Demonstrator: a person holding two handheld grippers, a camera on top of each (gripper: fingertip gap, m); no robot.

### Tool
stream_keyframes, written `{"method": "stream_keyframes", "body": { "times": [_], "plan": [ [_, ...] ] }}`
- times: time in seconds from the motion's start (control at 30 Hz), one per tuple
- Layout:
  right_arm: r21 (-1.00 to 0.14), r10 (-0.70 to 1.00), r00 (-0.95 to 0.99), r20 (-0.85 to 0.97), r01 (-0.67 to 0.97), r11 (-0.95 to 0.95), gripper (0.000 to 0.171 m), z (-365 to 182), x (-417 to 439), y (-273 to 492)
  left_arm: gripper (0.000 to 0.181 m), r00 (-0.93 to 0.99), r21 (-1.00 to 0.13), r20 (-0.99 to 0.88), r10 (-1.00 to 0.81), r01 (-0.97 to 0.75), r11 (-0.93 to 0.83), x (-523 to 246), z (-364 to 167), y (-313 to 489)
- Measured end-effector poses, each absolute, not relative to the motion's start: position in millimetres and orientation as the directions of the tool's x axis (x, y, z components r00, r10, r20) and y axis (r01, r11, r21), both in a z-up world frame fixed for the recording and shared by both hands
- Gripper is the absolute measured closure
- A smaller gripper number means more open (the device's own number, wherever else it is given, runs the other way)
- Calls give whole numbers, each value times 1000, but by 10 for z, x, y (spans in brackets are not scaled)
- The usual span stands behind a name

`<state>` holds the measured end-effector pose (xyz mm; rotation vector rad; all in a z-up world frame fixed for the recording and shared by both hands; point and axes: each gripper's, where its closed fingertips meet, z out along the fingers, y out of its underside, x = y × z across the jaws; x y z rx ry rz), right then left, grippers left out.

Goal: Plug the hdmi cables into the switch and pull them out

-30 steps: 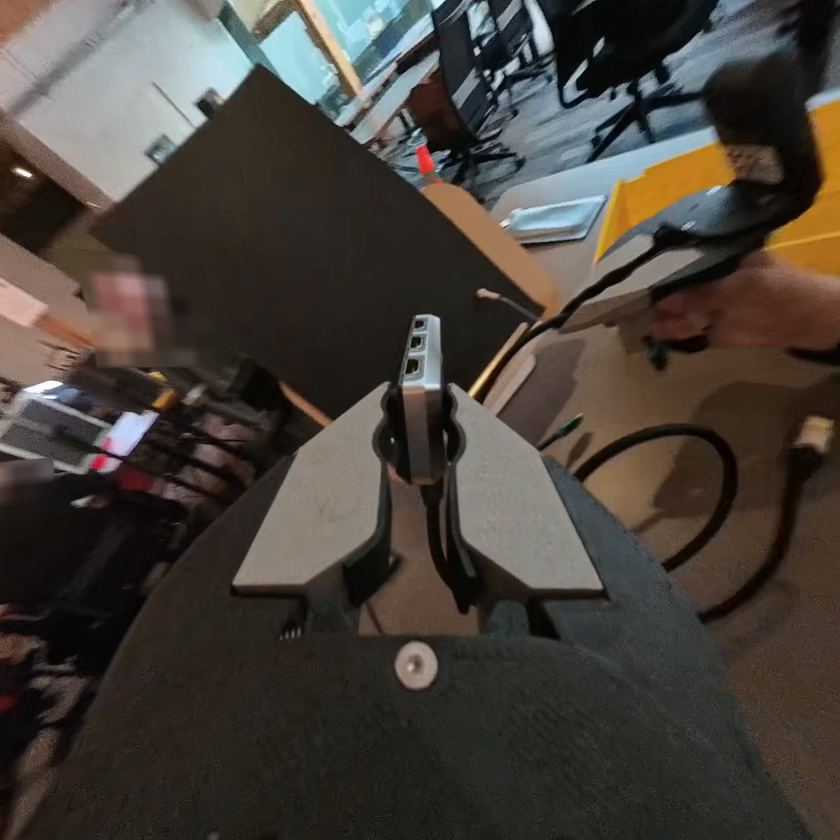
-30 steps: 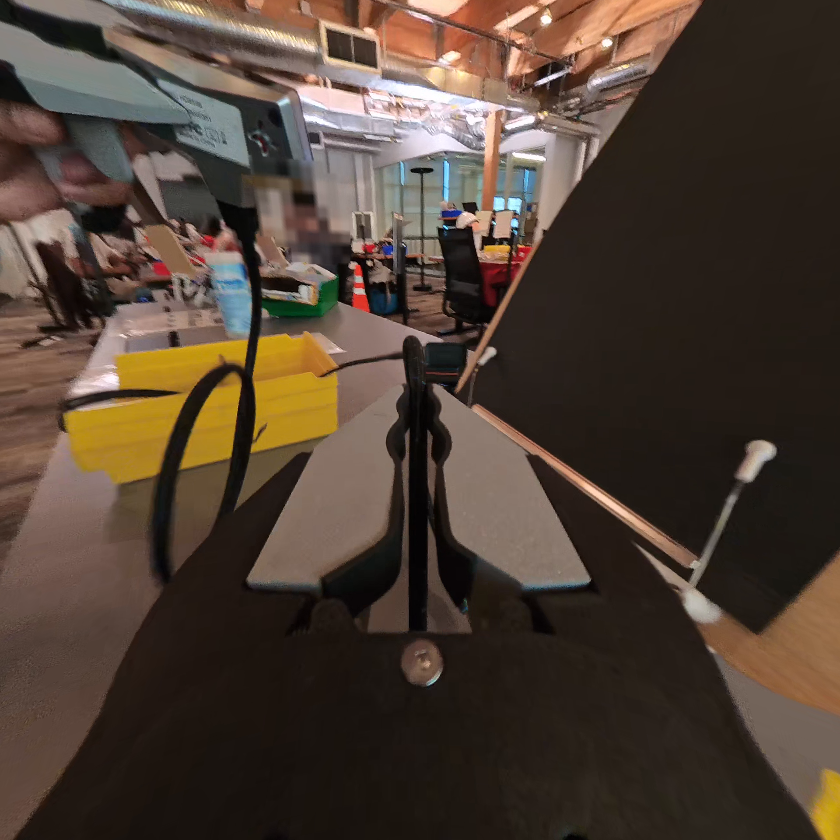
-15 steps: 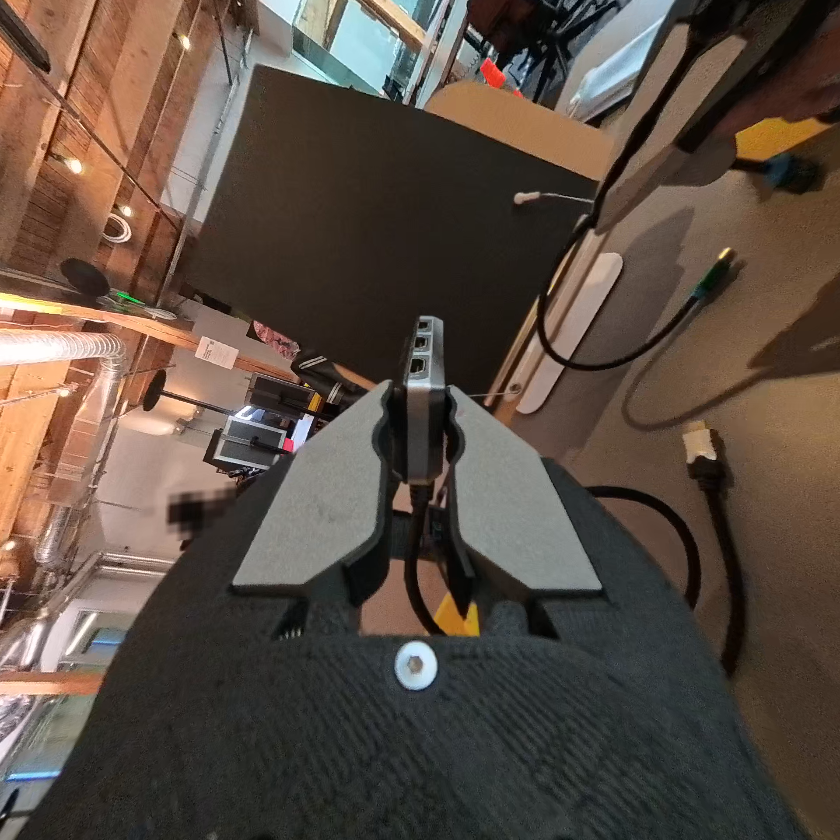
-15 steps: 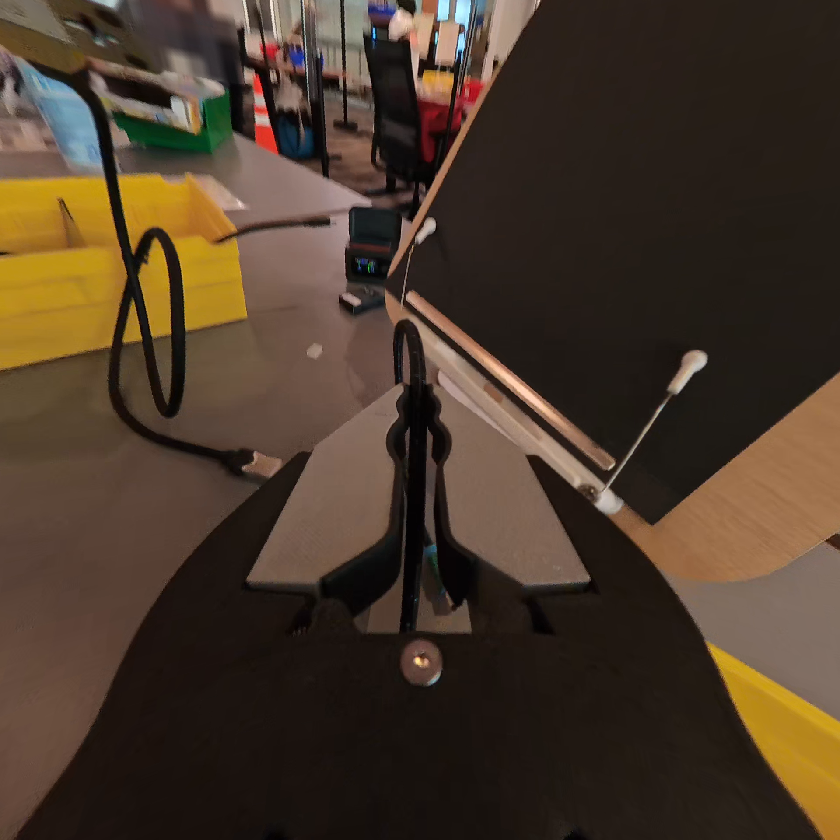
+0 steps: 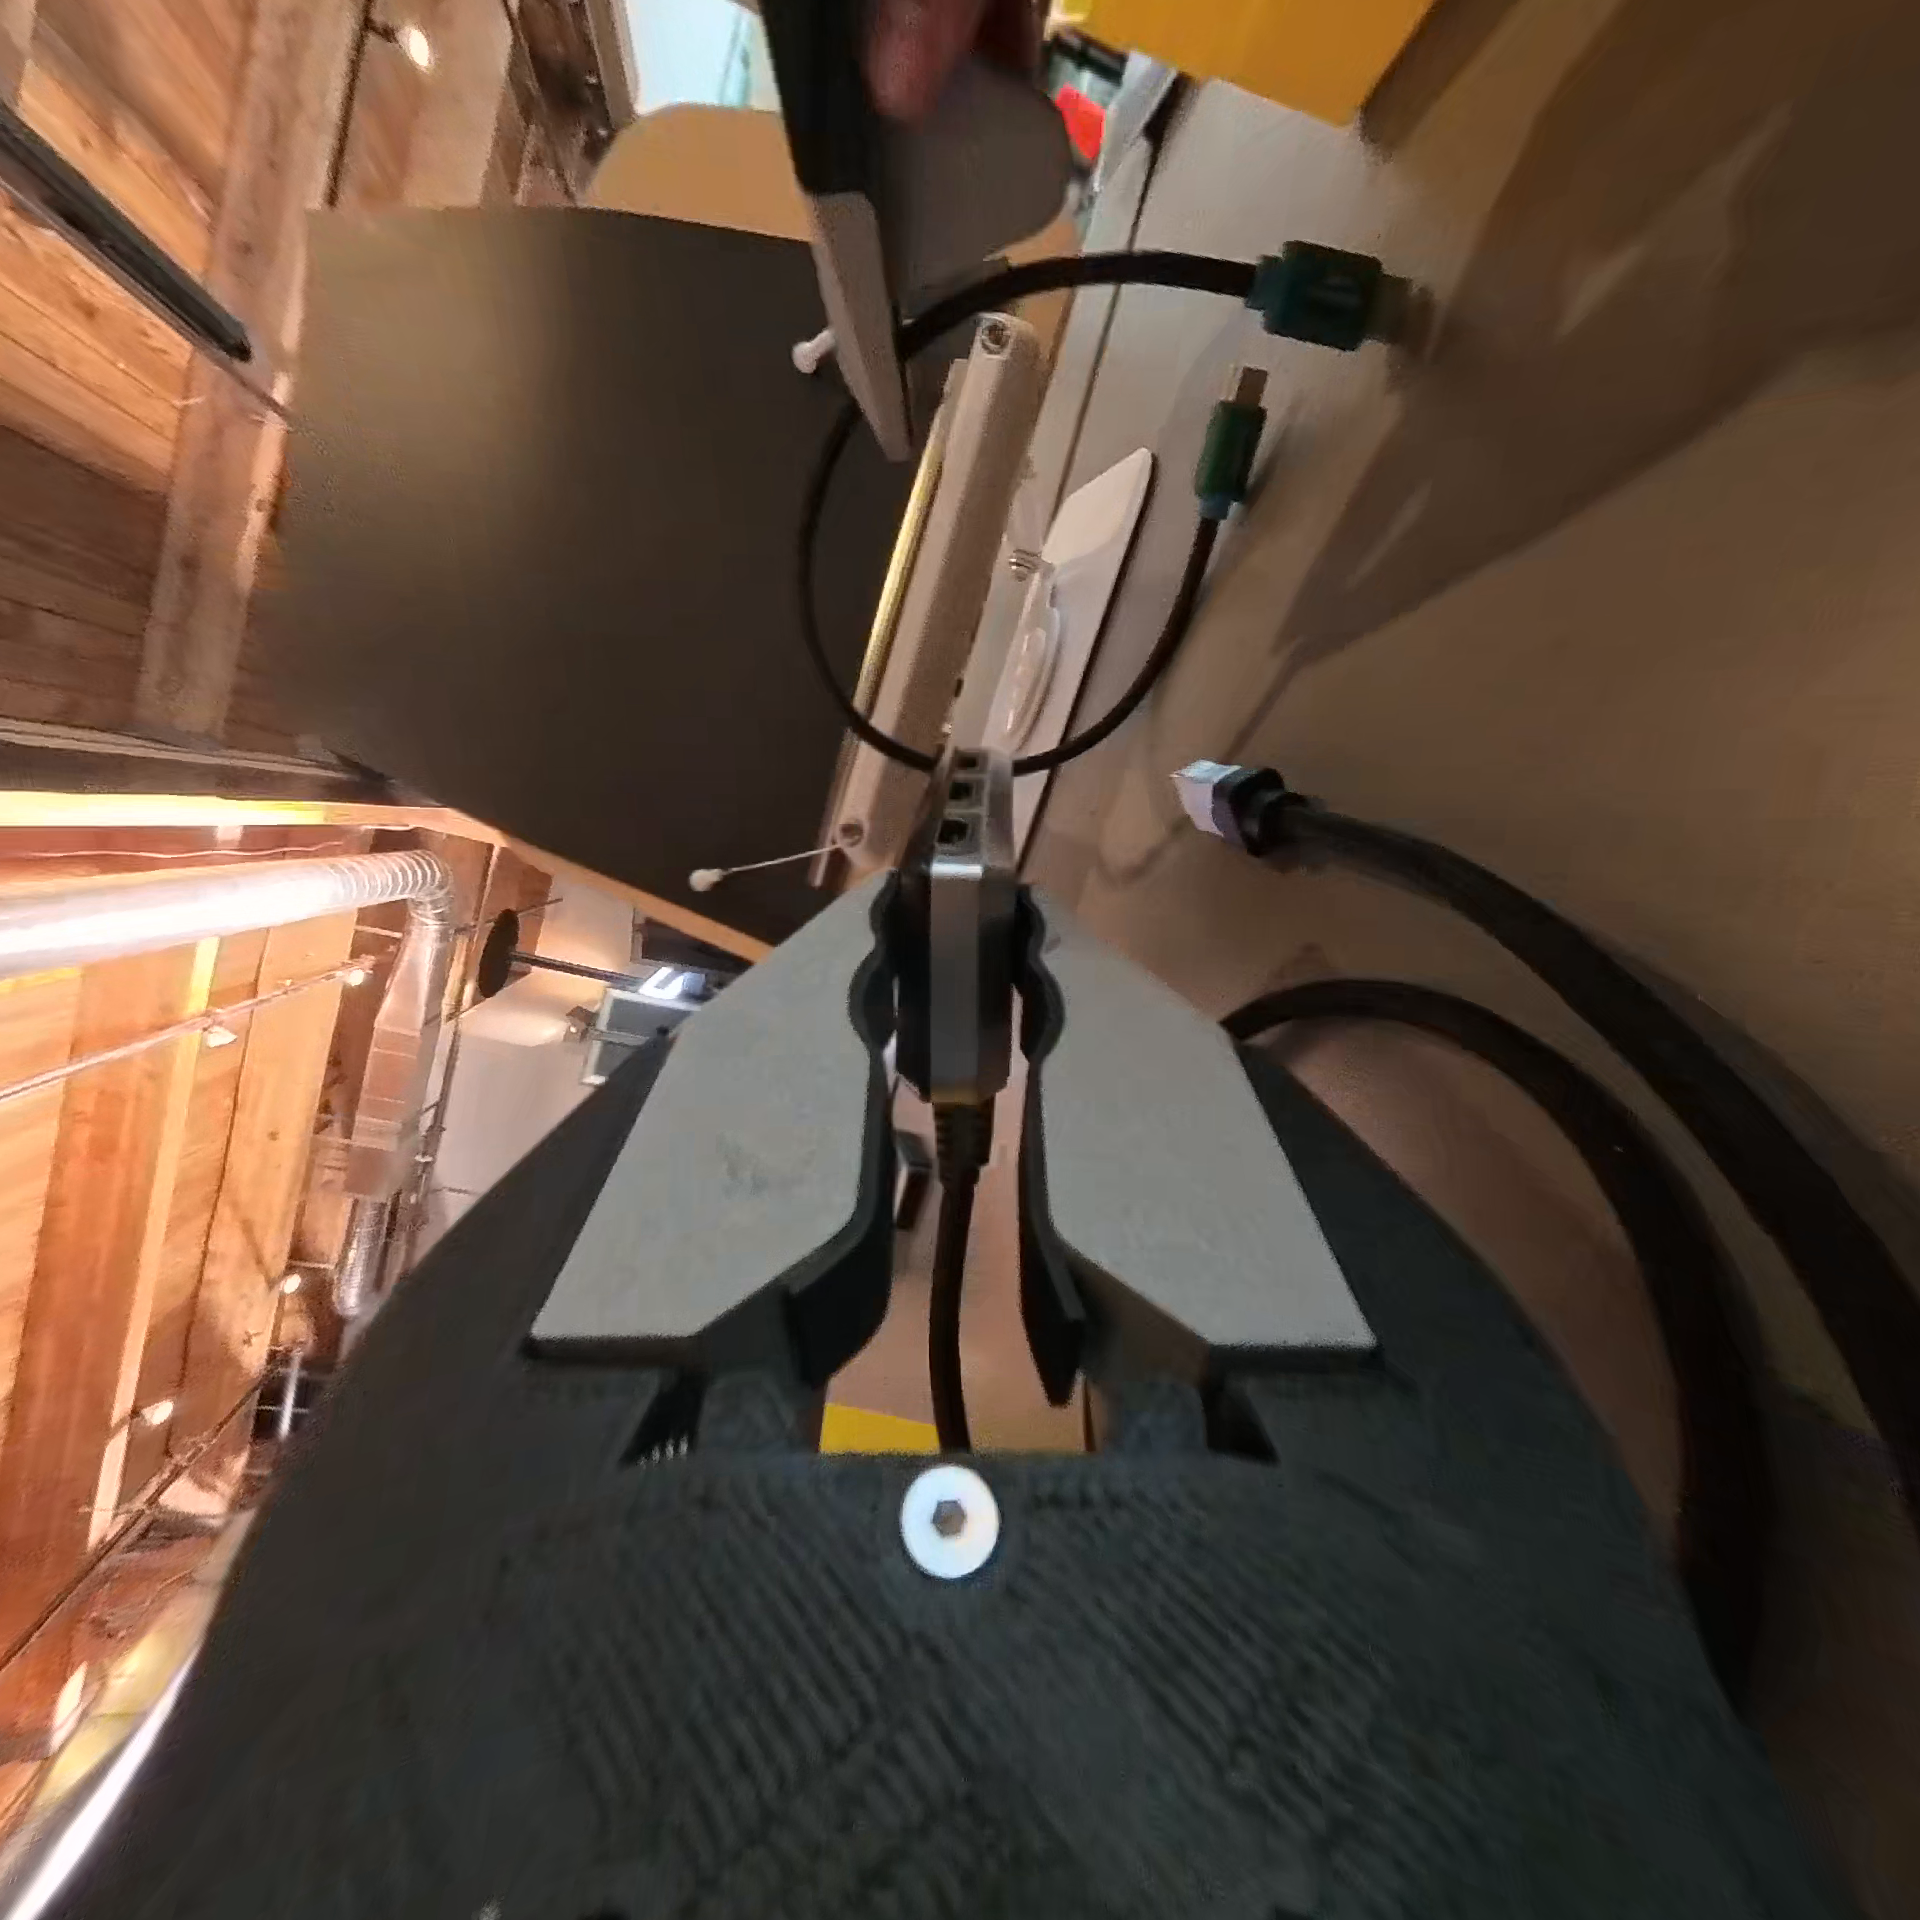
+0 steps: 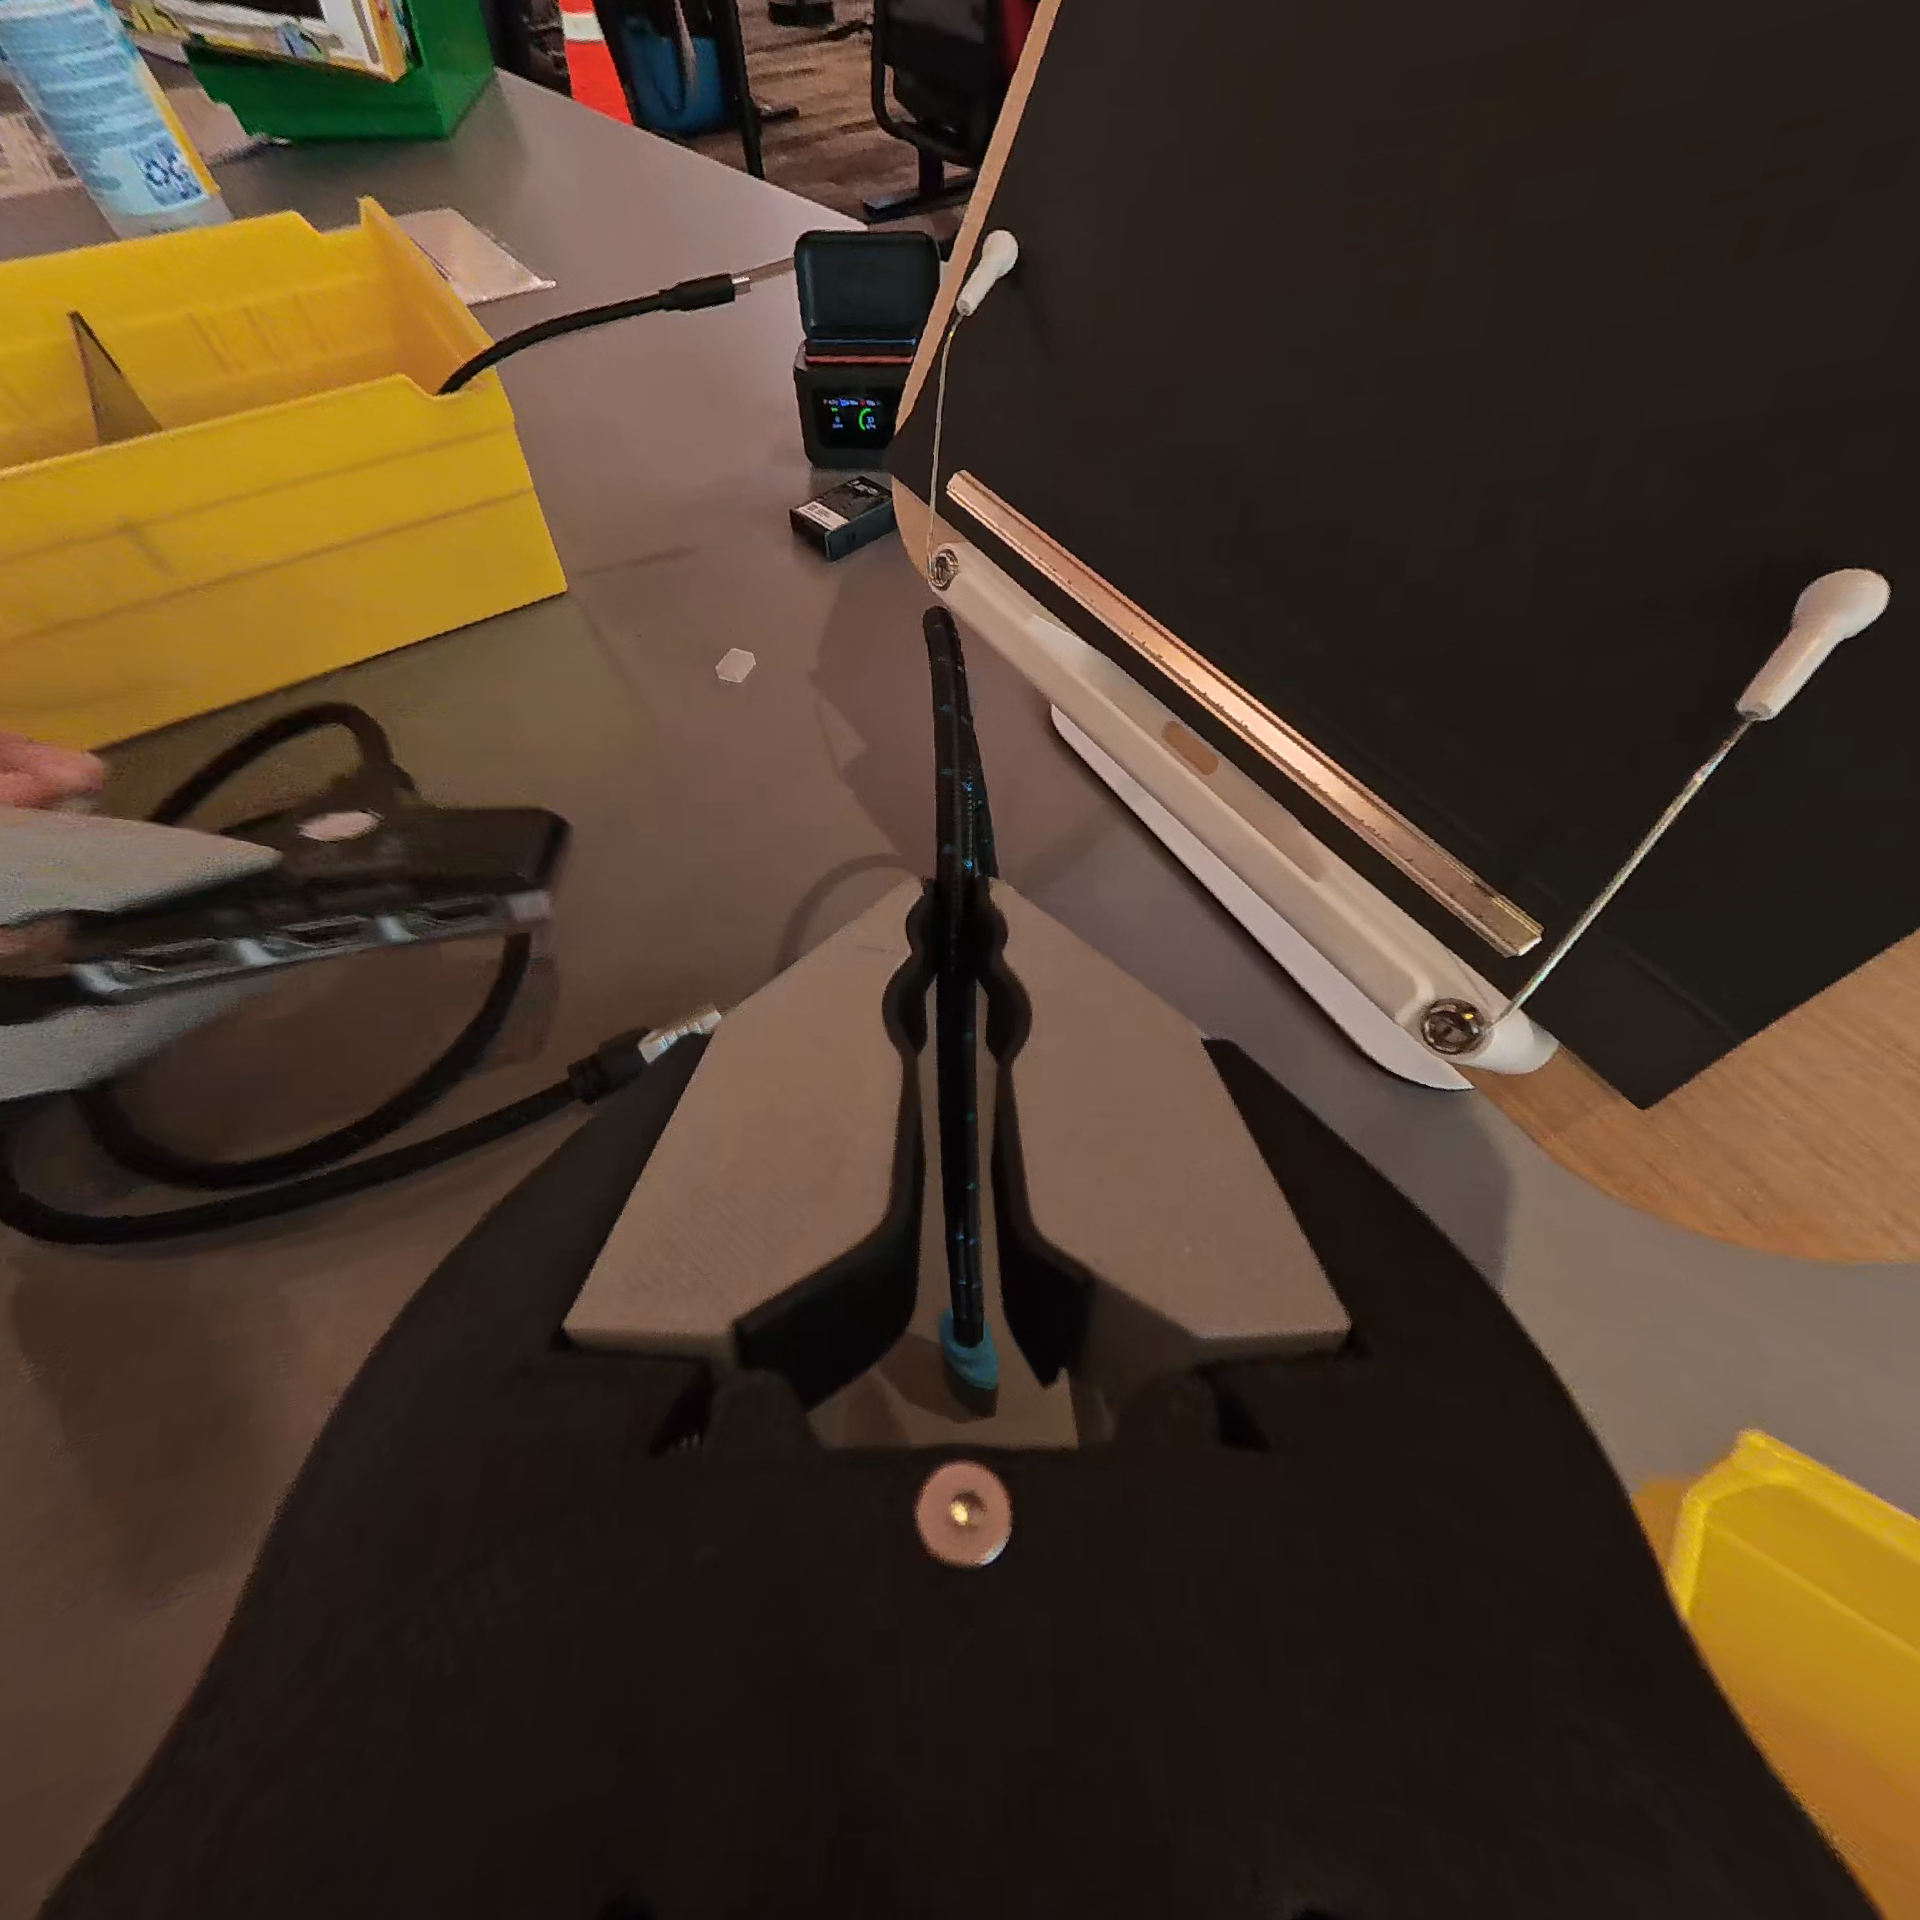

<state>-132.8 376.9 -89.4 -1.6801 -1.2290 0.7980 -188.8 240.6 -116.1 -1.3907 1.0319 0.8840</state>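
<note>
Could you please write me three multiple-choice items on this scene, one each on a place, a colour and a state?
1. Where is the switch?
A. Clamped in the left gripper
B. Inside the yellow bin
C. Lying flat on the table

2. What colour is the plug on the cable that the right gripper holds?
A. Red
B. Teal green
C. White

3. What is the state of the switch's three visible ports?
A. All hold plugs
B. One holds a plug
C. All are empty

Answers:
1. A, since the left wrist view shows the grey switch pinched between that gripper's fingers.
2. B, since in the left wrist view the cable runs out of the far gripper to a teal green plug.
3. C, since both views show the three openings dark and unoccupied.
</note>
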Motion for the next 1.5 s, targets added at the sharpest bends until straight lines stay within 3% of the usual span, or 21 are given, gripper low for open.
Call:
{"method": "stream_keyframes", "body": {
  "times": [0.17,0.37,0.5,0.67,0.93,1.13,1.5],
  "plan": [
    [-924,954,294,-53,349,-158,168,-864,-1343,3757,164,398,-402,-895,-204,-916,-24,-1972,-1467,2639],
    [-943,952,220,-211,212,-258,168,-678,-1371,3676,162,317,-319,-919,-234,-947,-32,-1961,-1688,2669],
    [-924,929,155,-336,136,-357,168,-611,-1393,3640,153,451,-451,-868,-205,-891,-51,-1999,-1584,2634],
    [-924,926,158,-341,125,-362,168,-617,-1436,3624,147,576,-580,-794,-193,-813,-41,-2041,-1336,2510],
    [-913,913,103,-396,63,-403,168,-550,-1532,3516,143,721,-761,-609,-330,-648,-11,-1641,-862,2247],
    [-910,910,-83,-405,-63,-411,169,-182,-1486,3270,148,747,-801,-510,-427,-593,-80,-1255,-912,2456],
    [-888,899,-253,-356,-209,-411,168,245,-1328,2988,151,773,-898,-175,-610,-379,-223,-849,-1102,2814]
  ]
}}
